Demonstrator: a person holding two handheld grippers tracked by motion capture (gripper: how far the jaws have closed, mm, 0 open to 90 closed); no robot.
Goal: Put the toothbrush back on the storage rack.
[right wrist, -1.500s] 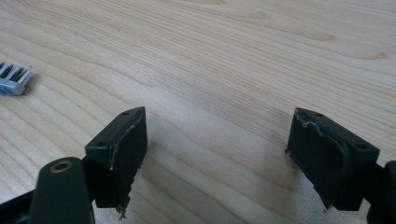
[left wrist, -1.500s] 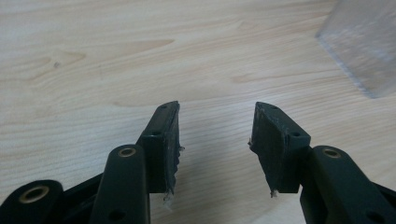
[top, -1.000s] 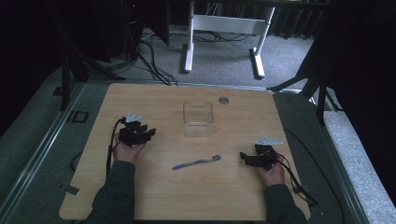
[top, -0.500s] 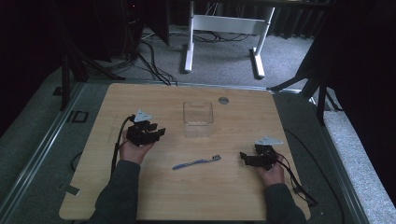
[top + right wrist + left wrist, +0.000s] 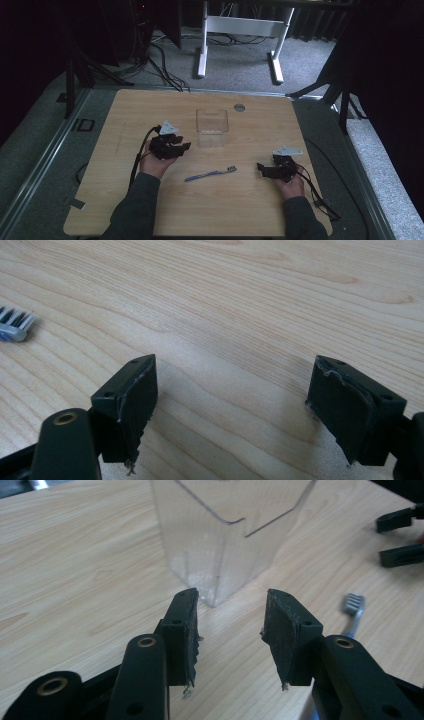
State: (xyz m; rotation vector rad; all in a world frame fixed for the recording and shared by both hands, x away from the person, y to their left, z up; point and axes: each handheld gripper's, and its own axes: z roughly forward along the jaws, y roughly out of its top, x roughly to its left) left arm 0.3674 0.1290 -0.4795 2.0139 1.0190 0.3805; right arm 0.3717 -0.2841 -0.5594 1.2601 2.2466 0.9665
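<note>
My left gripper (image 5: 182, 146) points at the clear box (image 5: 212, 127), just short of its near corner; the jaws stand apart, have just been narrowing slightly, and hold nothing. The box stands upright on the table (image 5: 125, 110), open end up. The toothbrush (image 5: 210, 174) lies flat between my hands, long axis running left to right, bristle head toward my right gripper (image 5: 261, 169). That gripper rests low, jaws wide and empty, well apart from the brush head.

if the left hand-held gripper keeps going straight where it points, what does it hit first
Most likely the clear square plastic container: its near corner stands just ahead of the left hand-held gripper, between the open jaws, though the gap is hard to judge.
</note>
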